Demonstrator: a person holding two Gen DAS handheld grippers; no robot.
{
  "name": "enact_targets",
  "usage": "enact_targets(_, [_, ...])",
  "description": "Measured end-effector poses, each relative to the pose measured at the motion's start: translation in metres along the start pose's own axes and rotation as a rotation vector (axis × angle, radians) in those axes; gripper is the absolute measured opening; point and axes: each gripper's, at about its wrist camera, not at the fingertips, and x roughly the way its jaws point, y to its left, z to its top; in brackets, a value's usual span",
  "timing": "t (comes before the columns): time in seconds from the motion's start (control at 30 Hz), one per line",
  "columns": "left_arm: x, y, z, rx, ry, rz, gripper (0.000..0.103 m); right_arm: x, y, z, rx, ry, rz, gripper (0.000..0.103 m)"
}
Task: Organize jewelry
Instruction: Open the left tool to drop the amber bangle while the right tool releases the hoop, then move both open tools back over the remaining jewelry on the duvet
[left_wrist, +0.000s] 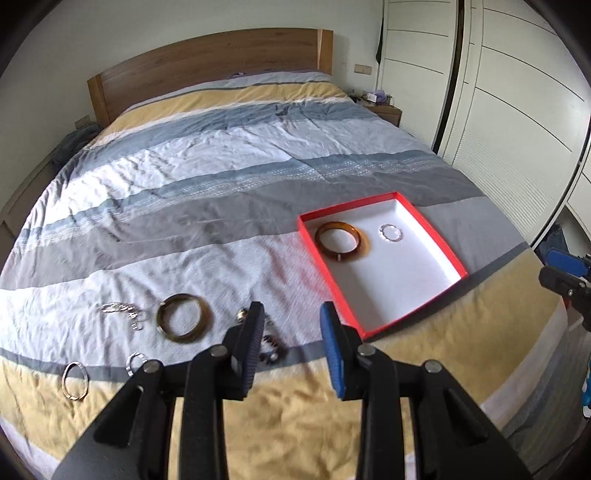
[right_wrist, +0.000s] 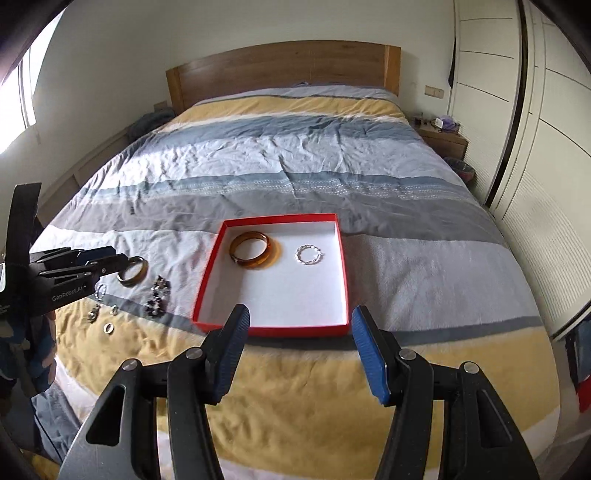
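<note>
A red box (right_wrist: 343, 266) with a white floor lies on the bed (right_wrist: 295, 166), on its grey and white stripes. Two pieces lie inside, apart from each other: an amber bangle (right_wrist: 253, 251), glossy and thick, near the far left corner, and a thin twisted silver ring (right_wrist: 309, 255) to its right. The rest of the box floor is bare.

Left of the box more jewelry is scattered on the cover: a darker brown bangle (left_wrist: 183, 319), a silver chain (left_wrist: 120, 309), a dark beaded piece (left_wrist: 271, 349) partly hidden behind the left gripper's finger, a plain silver oval bangle (left_wrist: 75, 380) and a small silver ring (left_wrist: 135, 362).

The left gripper (left_wrist: 291, 325) hovers above the bed with its jaws parted and nothing between them. The right gripper (right_wrist: 301, 325) hangs before the box's near edge, jaws spread wider, also empty.
</note>
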Motion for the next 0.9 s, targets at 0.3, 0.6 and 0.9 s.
enact_targets(0.3, [-0.157, 0.105, -0.058, -0.101, -0.134, 0.133, 0.03, -0.1, 0.053, -0.047, 0.032, -0.1, 0.06, 0.057])
enact_targets(0.6, [-0.251, 0.164, -0.118, -0.191, -0.241, 0.194, 0.038, -0.166, 0.108, -0.076, 0.008, -0.187, 0.114, 0.058])
enact_targets(0.9, [-0.231, 0.178, -0.154, -0.226, -0.194, 0.251, 0.038, -0.156, 0.158, -0.084, -0.043, -0.167, 0.18, 0.058])
